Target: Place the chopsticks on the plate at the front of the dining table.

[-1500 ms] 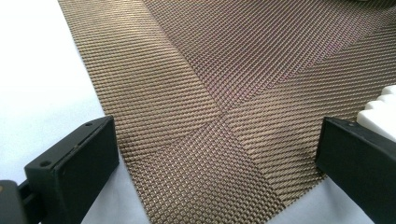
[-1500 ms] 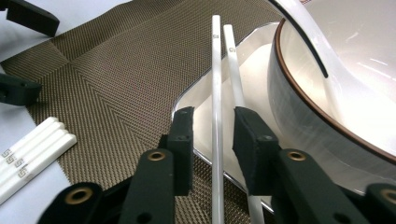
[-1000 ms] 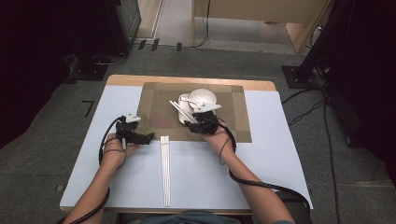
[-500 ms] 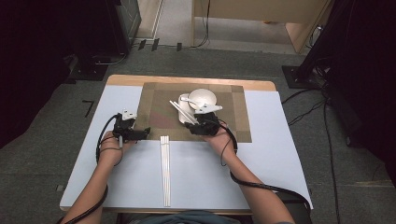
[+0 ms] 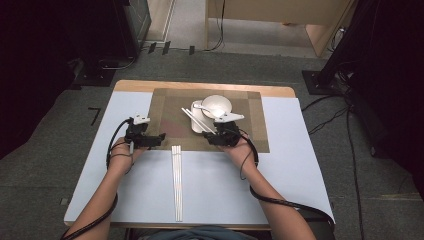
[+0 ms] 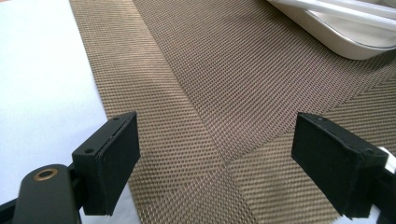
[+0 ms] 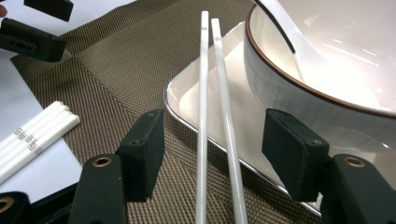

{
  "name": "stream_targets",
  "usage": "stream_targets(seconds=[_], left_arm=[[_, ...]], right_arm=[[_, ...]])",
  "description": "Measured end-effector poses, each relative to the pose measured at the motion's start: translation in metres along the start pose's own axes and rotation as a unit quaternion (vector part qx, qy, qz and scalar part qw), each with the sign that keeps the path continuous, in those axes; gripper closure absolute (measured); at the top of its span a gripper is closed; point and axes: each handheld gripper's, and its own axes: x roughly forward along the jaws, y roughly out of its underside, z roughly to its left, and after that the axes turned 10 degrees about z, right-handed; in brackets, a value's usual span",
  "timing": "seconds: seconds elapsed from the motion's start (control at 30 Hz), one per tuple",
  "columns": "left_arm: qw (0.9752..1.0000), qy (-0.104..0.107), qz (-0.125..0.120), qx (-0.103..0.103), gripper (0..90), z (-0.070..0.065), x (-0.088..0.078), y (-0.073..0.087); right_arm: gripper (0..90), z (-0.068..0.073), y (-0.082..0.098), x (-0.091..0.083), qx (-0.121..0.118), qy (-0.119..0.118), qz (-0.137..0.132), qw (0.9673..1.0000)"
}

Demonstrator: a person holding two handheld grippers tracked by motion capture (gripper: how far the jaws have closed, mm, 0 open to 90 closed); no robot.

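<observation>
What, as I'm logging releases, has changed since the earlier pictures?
The right hand-held gripper has just been opening its jaws; the two chopsticks lie between them on the tray, pads clear. Nothing else visibly moved: bowl and spare chopsticks stayed put.

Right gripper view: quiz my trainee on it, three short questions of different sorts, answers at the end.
1. True or false: the bowl is empty.
2. The two chopsticks rest on: A the tray, B the bowl, C the spoon.
3. How many chopsticks lie between the right gripper's jaws?
Key: 1 false, a spoon lies in it; 2 A; 3 two, unpressed, the jaws having just been opening.
</observation>
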Motion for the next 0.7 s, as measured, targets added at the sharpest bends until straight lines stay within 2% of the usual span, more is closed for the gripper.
stream_targets(seconds=[0.13,0.27,0.37,0.7], left_arm=[[0.9999,0.000,-0.003,0.012,15.0,-0.002,0.002,-0.003],[0.9999,0.009,-0.010,0.008,15.0,-0.002,0.003,-0.007],[0.9998,0.013,-0.012,0.007,15.0,-0.002,0.004,-0.009],[0.9995,0.025,-0.008,0.017,15.0,-0.007,0.010,-0.018]], right_arm=[[39.3,-0.002,0.003,-0.002,0.005,0.001,0.000,1.0000],[37.5,-0.002,0.006,-0.003,0.005,0.001,0.000,1.0000],[33.0,-0.002,0.008,-0.003,0.006,-0.002,-0.003,1.0000],[32.6,-0.003,0.014,-0.009,0.006,-0.001,-0.004,1.0000]])
